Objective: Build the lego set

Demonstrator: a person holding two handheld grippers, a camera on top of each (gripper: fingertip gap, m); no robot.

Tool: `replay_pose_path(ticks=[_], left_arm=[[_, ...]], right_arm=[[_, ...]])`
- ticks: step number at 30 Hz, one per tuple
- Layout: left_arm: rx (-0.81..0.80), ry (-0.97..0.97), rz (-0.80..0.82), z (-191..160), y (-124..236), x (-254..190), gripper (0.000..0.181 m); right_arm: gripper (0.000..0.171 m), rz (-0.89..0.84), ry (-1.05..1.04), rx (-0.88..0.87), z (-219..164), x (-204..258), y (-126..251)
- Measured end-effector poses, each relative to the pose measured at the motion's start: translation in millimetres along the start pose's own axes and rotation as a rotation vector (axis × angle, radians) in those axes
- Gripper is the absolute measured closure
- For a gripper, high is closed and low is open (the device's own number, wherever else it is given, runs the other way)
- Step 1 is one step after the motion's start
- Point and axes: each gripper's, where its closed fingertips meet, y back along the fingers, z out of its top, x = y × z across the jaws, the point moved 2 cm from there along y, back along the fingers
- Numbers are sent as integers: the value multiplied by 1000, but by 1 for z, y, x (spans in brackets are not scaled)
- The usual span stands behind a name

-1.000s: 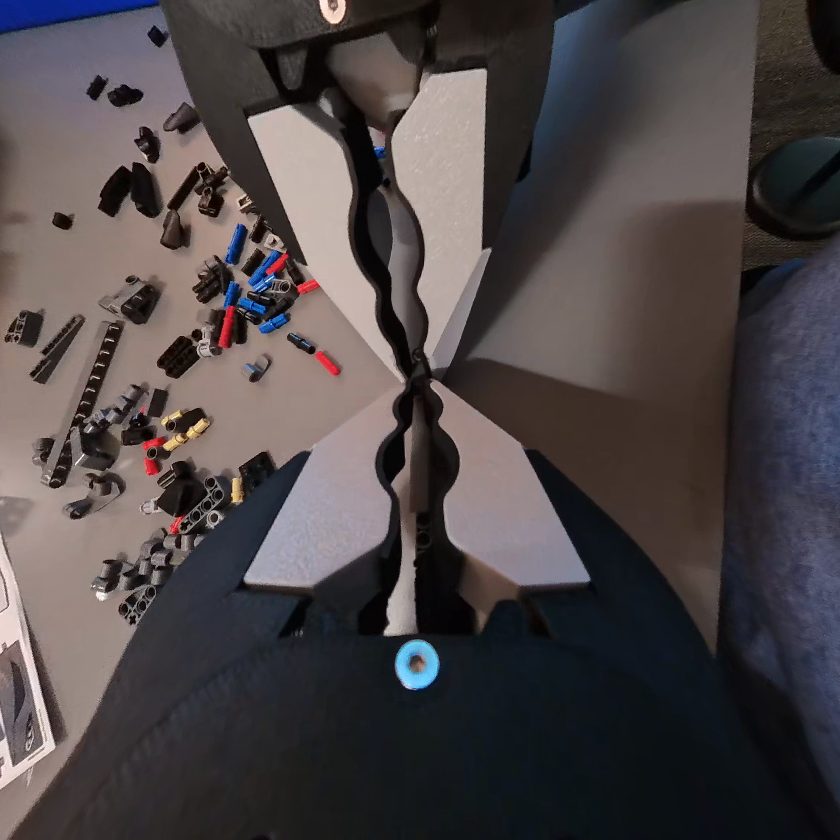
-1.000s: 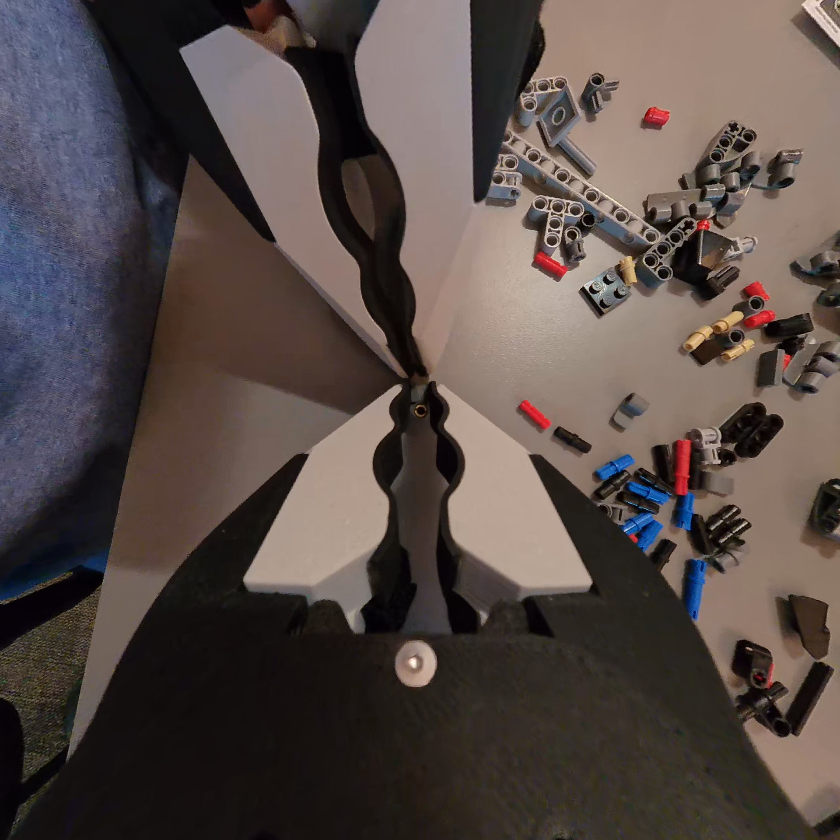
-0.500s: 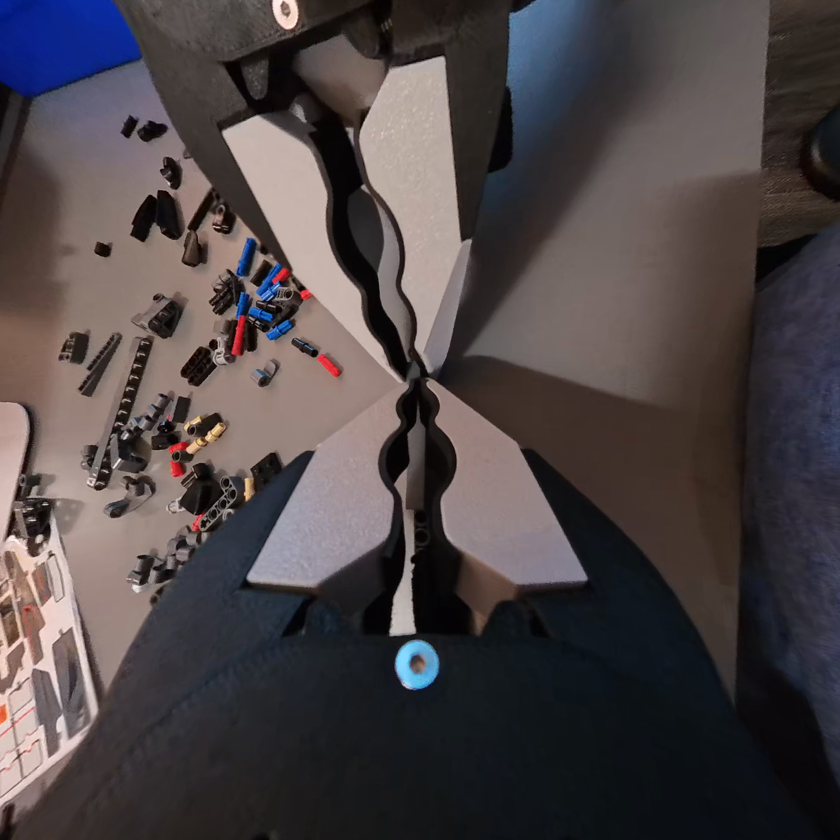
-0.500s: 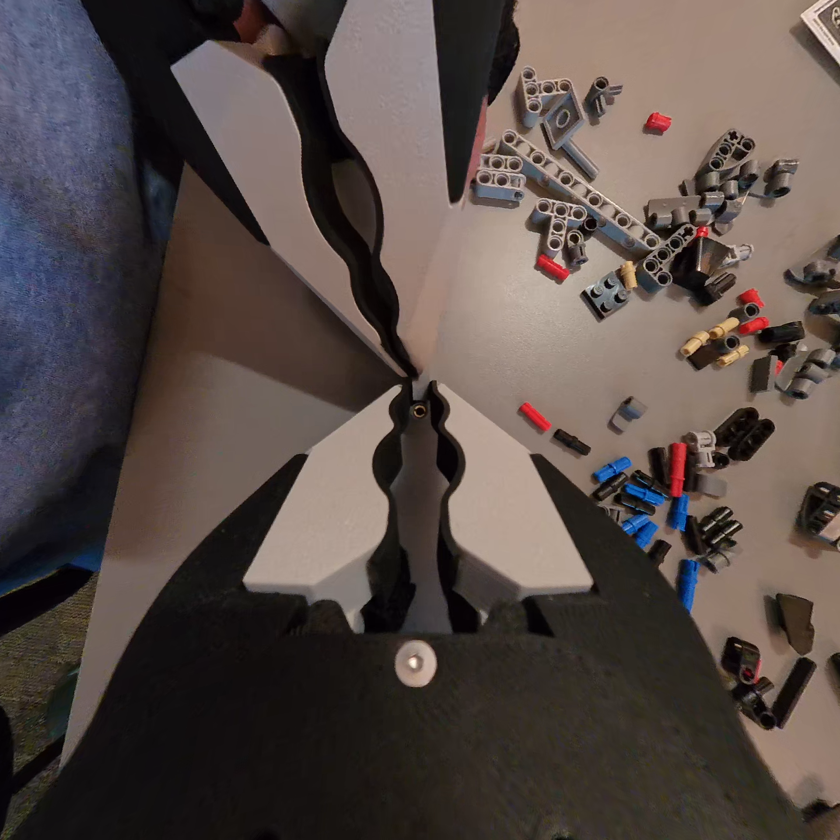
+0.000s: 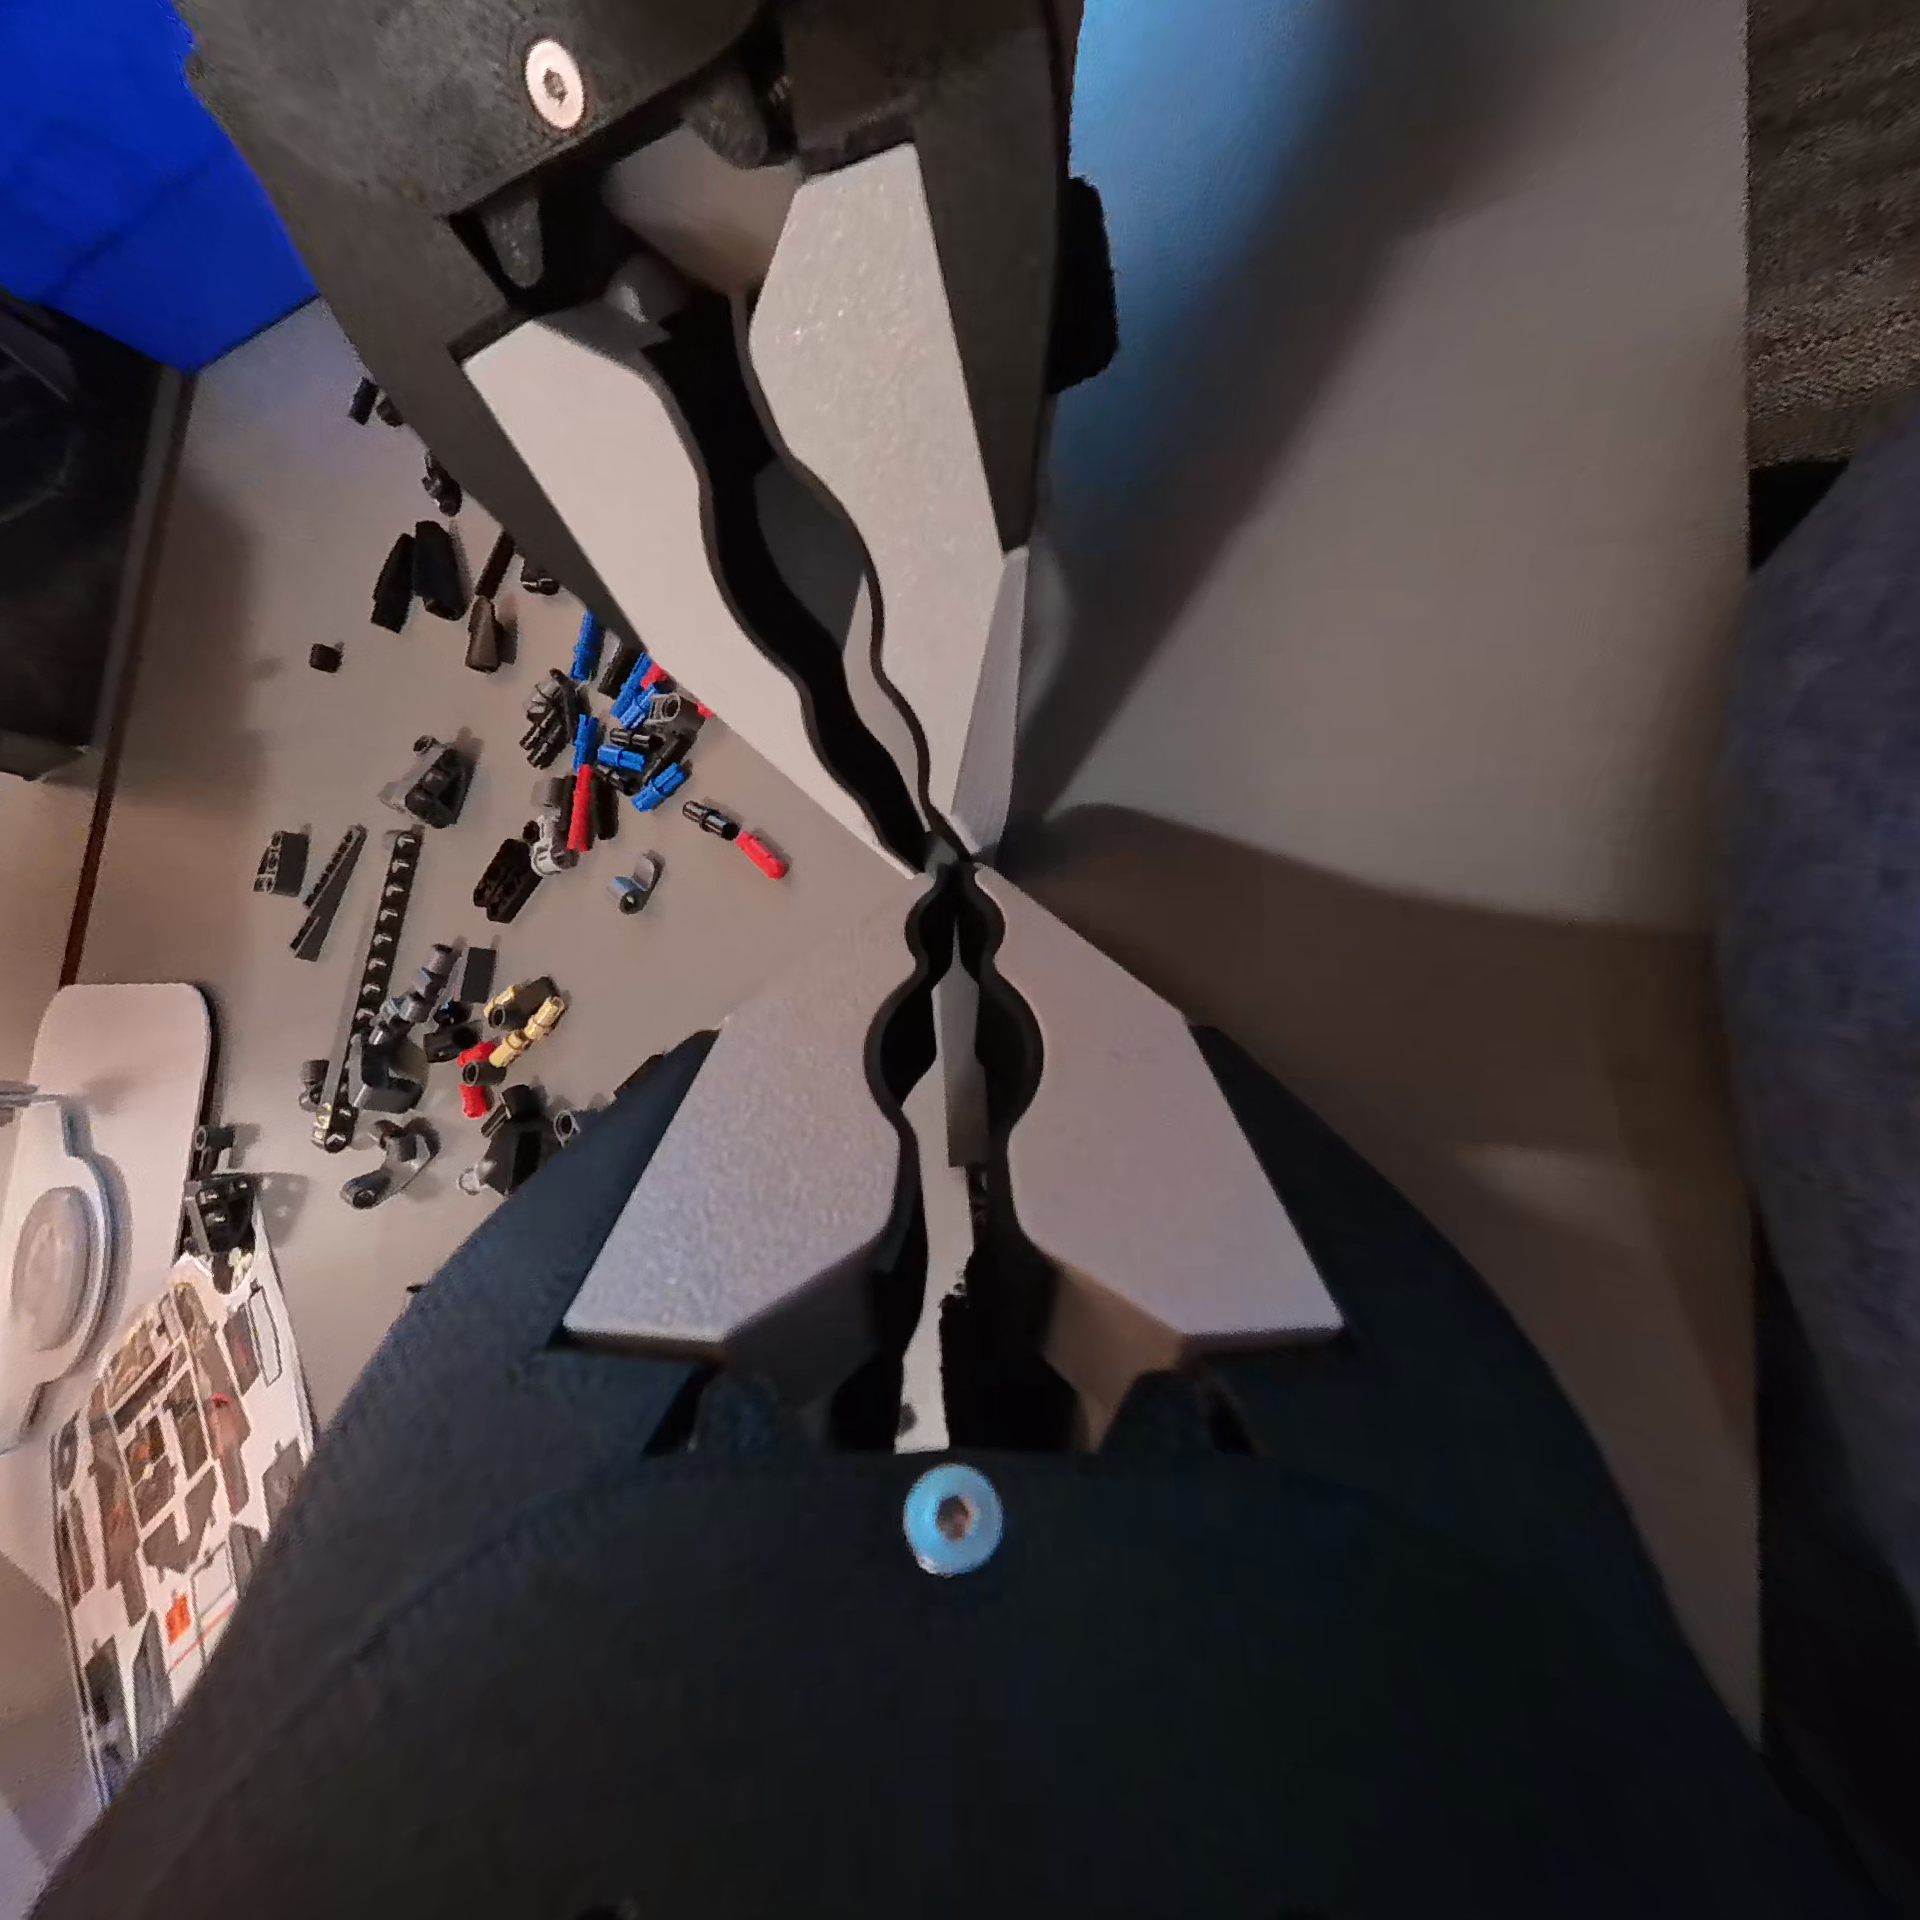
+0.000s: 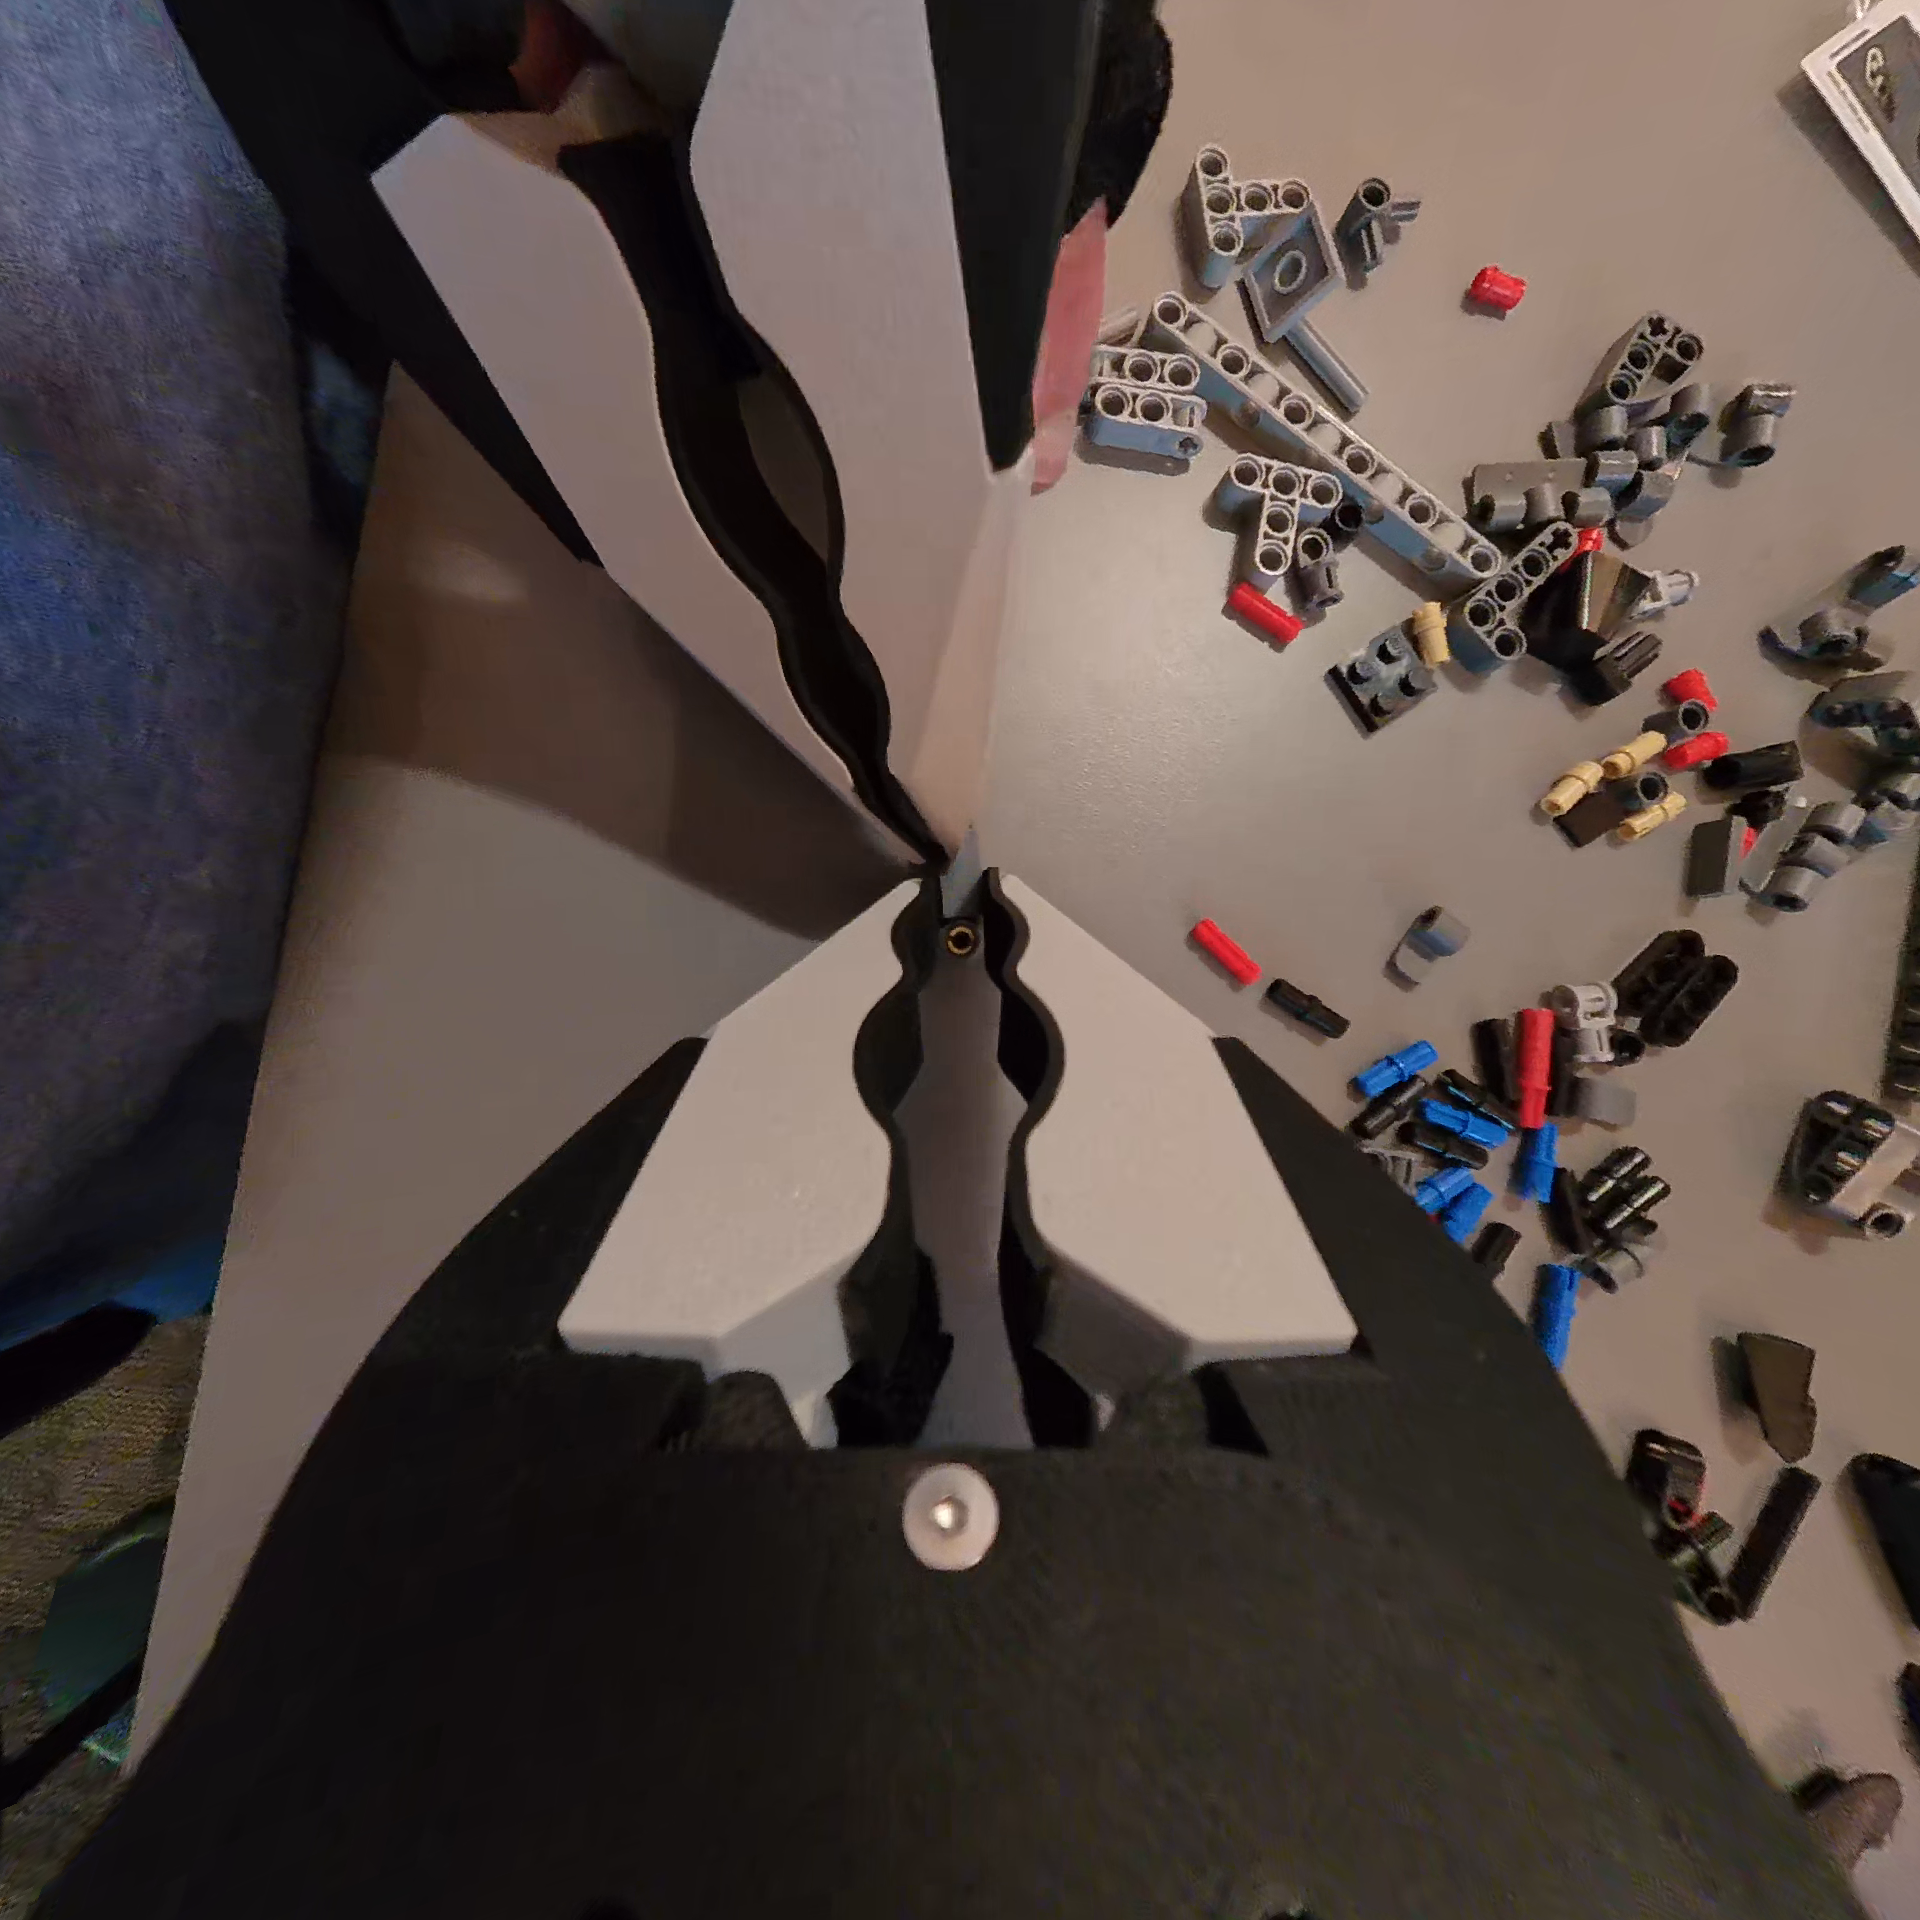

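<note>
Both grippers meet tip to tip above the near edge of the grey table (image 5: pixel 1351 520). In the left wrist view my left gripper (image 5: pixel 951 885) is shut on a thin dark grey lego piece (image 5: pixel 961 1049) standing between its jaws. My right gripper (image 5: pixel 933 831) reaches in from above, shut. In the right wrist view my right gripper (image 6: pixel 961 883) is shut on a small grey lego piece (image 6: pixel 961 899) with a round hole in it. My left gripper (image 6: pixel 914 836) comes from the top and touches that piece's tip. Whether the two held pieces are joined is hidden.
Loose lego pieces lie on the table (image 6: pixel 1143 727): blue, red and black pins (image 6: pixel 1455 1143) (image 5: pixel 613 748), a long grey beam (image 6: pixel 1320 436) (image 5: pixel 379 966). An instruction booklet (image 5: pixel 166 1455) (image 6: pixel 1881 135) lies at the edge. A person's blue-clad leg (image 5: pixel 1829 935) (image 6: pixel 125 623) is beside the table. Left and right tips are no more than a few centimetres apart. The long grey beam (image 5: pixel 379 966) is about equally far from each gripper, around 20 centimetres.
Both grippers have stayed shut and tip to tip while rising and tilting. The parts pile looks farther away, and the booklet and a white object have come into the left wrist view.
</note>
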Motion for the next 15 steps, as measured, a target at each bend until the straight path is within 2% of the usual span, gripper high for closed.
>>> replay_pose_path(ticks=[9, 15], left_arm=[[0, -120, 40, -2, -1, 1, 181], [-13, -188, 63, -3, -1, 1, 181]], right_arm=[[165, 105, -144, -47, -1, -2, -1], [165, 34, -101, -34, -1, -2, -1]])
